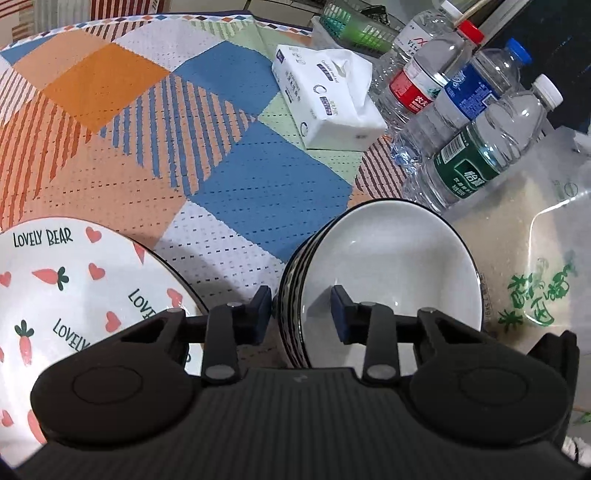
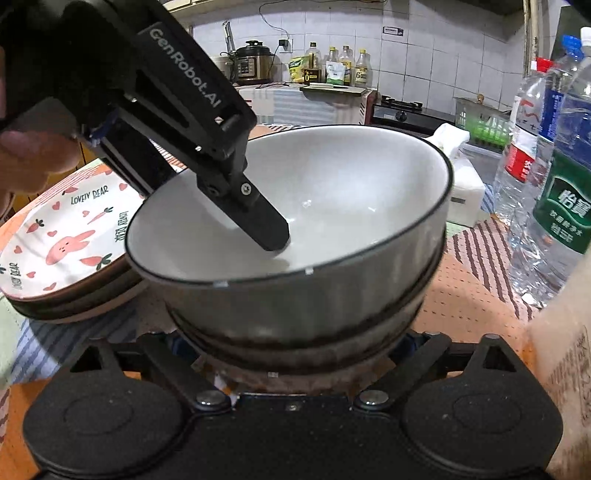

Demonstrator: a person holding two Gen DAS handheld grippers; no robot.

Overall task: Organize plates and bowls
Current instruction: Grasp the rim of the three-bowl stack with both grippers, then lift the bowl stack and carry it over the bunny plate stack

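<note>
Patterned tablecloth (image 1: 240, 177): stacked empty bowls (image 1: 388, 258); left gripper (image 1: 301, 310) part-open astride rim, right gripper (image 2: 295, 349) wide-open.

Four bottles (image 1: 469, 122), stacked bowls (image 2: 295, 229), stacked plates (image 2: 62, 240)

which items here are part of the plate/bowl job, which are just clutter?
Job: stacked bowls; Lovely Bear plates; left gripper, jaws straddling the bowl rim; right gripper, jaws wide at the stack's base.

Clutter: water bottles; tissue pack; green basket; rice bag.
</note>
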